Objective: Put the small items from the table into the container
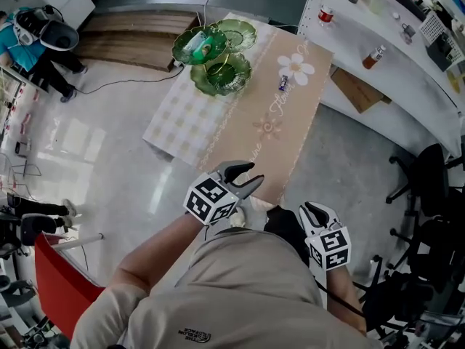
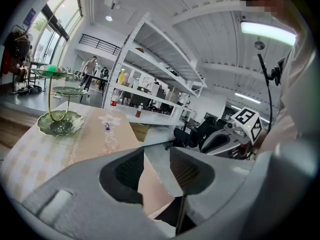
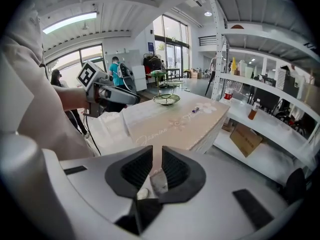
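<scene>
So the left gripper (image 1: pixel 253 174) is up at the near end of the table (image 1: pixel 240 122) with its jaws spread wide and nothing between them. The right gripper (image 1: pixel 314 209) sits low by the person's side, with just a narrow gap between its jaws and nothing in it either. As for the small purple item (image 1: pixel 283 83), it's lying on the tablecloth's flower print toward the far end, a bit apart from the green tiered dish (image 1: pixel 220 75) at the far left.

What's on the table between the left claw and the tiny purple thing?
Nothing stands there: in the head view, only bare tablecloth with a printed swirl lies between the left claw and the purple thing.
</scene>
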Tool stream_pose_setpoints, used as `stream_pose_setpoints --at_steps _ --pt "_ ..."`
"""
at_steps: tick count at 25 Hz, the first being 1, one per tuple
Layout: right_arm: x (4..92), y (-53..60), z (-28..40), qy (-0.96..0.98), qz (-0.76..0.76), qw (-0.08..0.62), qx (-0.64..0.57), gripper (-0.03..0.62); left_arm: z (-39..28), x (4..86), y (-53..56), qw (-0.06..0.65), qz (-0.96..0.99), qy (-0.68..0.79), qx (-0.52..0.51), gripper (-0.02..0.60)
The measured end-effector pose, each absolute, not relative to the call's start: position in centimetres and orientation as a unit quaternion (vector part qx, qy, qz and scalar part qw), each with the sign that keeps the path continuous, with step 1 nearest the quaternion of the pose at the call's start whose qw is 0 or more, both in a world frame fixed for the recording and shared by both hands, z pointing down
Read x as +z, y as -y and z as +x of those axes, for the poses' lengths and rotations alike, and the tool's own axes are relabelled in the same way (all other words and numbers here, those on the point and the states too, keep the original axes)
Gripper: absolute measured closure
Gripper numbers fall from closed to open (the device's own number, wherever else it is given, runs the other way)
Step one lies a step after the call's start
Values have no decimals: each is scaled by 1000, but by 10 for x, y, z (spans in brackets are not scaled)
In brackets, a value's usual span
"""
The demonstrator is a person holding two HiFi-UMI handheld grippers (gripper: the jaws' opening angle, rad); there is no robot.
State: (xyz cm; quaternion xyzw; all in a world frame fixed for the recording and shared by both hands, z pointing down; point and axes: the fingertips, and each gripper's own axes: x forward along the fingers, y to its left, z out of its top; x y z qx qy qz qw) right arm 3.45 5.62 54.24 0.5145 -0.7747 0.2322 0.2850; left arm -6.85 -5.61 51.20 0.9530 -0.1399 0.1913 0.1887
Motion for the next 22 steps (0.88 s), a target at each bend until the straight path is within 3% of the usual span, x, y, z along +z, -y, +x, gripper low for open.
stream_pose_setpoints --at_steps 11,22 --pt "546 -14 125 765 525 271 256 526 38 568 220 167 923 257 232 420" --pt "573 8 227 733 539 269 315 526 118 641 357 190 875 344 285 420"
